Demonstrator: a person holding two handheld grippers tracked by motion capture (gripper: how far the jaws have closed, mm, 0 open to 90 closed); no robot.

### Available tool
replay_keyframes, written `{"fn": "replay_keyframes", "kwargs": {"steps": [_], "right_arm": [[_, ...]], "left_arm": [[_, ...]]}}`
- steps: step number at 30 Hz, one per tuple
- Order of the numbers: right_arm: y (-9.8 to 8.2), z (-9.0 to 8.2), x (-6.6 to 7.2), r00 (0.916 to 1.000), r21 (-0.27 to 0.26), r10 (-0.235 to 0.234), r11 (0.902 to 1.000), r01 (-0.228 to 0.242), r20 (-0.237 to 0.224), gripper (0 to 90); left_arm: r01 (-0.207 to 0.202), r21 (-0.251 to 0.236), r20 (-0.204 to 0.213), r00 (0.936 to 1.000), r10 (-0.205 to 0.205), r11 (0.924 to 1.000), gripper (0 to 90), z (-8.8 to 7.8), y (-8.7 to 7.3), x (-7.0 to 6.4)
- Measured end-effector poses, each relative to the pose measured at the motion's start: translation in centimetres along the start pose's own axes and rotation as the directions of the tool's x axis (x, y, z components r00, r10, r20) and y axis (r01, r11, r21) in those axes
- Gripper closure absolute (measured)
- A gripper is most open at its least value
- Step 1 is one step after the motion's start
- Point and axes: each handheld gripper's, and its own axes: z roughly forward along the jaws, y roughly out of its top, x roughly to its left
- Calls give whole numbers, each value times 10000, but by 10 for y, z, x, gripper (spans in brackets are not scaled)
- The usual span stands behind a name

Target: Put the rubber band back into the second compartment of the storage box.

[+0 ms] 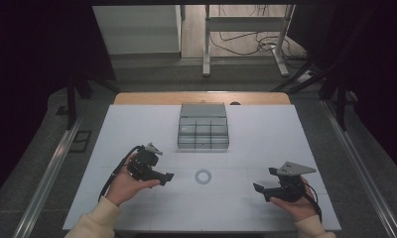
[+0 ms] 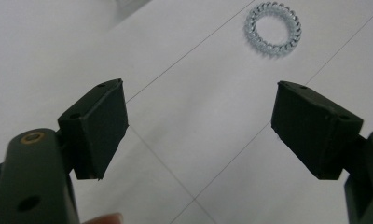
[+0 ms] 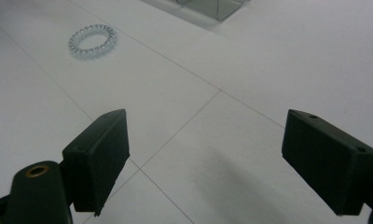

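Both tongs, left [image 1: 167, 177] and right [image 1: 259, 188], are held wide apart, empty. The coiled ring [image 1: 203, 176] could be pushed away if grabbed crookedly.

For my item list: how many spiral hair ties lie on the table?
1. The spiral hair tie lies flat on the white table, between the left gripper and the right gripper, in front of the grey compartment box. The box interior is unclear.

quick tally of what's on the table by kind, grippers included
Coiled clear hair tie: 1
Grey compartment organizer: 1
Handheld grippers: 2, left gripper and right gripper, both open
Total: 4
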Motion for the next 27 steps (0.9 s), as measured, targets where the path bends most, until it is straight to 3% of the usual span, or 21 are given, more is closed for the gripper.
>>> {"fn": "replay_keyframes", "kwargs": {"steps": [27], "right_arm": [[0, 2, 1, 10000, 87, -43, 10000, 43, -31, 155]], "left_arm": [[-698, 434, 448, 9967, 679, 9966, 188, 31, 50, -21]]}}
